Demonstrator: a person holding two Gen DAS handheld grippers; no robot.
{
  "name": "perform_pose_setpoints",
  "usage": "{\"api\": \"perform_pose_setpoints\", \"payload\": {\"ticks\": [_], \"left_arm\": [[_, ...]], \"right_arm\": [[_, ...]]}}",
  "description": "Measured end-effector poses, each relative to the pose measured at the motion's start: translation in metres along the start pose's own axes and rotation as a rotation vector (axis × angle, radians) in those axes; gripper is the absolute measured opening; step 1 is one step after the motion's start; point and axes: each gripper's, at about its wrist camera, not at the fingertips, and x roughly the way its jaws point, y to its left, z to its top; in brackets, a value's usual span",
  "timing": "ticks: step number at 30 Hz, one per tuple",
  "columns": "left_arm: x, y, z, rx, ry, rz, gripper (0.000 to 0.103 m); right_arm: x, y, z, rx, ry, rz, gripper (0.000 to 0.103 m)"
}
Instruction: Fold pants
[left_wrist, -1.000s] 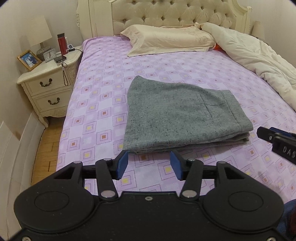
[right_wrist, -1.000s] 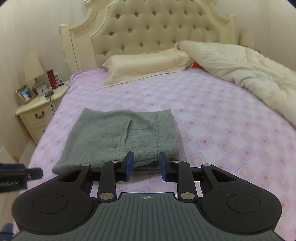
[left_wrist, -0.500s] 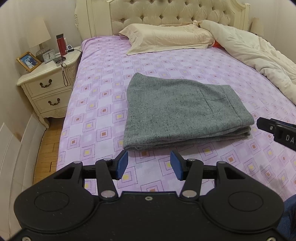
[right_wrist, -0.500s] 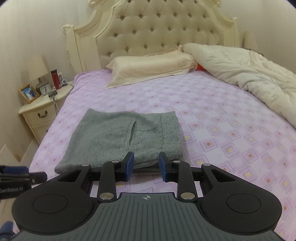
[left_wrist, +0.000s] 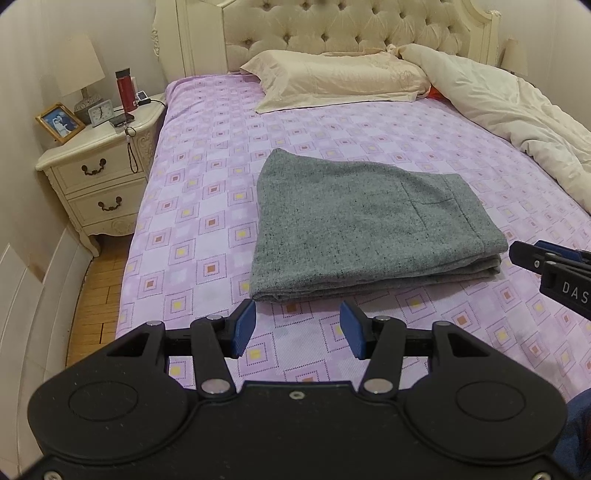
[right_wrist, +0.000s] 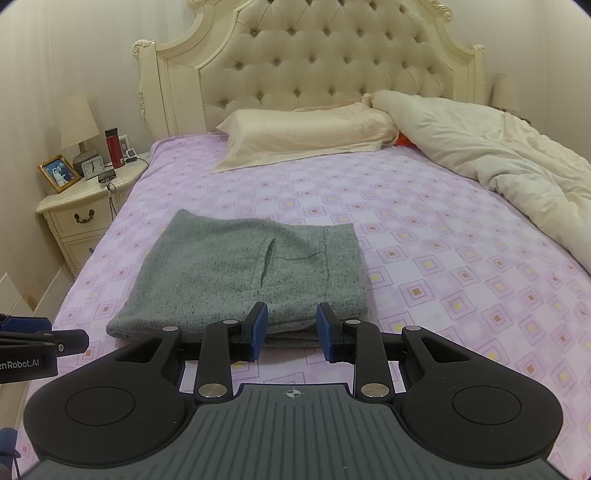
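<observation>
The grey pants lie folded in a flat stack on the purple patterned bedsheet; they also show in the right wrist view. My left gripper is open and empty, just short of the stack's near edge. My right gripper is open and empty, above the near edge of the stack at its right part. The right gripper's tip shows in the left wrist view beside the stack's right end. The left gripper's tip shows in the right wrist view.
A cream pillow lies by the tufted headboard. A rumpled cream duvet covers the bed's right side. A nightstand with a lamp, red bottle, clock and photo frame stands left of the bed. Wooden floor shows beside it.
Both grippers have drawn back and risen a little from the folded pants, staying open. The pants have not moved.
</observation>
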Motion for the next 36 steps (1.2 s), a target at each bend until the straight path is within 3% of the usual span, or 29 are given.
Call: {"api": "perform_pose_setpoints", "payload": {"ticks": [36], "left_arm": [[0.0049,0.0004,-0.0038,0.001,0.016,-0.003,0.058]], "right_arm": [[0.0004,0.0030,-0.0012,-0.002,0.006,0.000,0.028]]}}
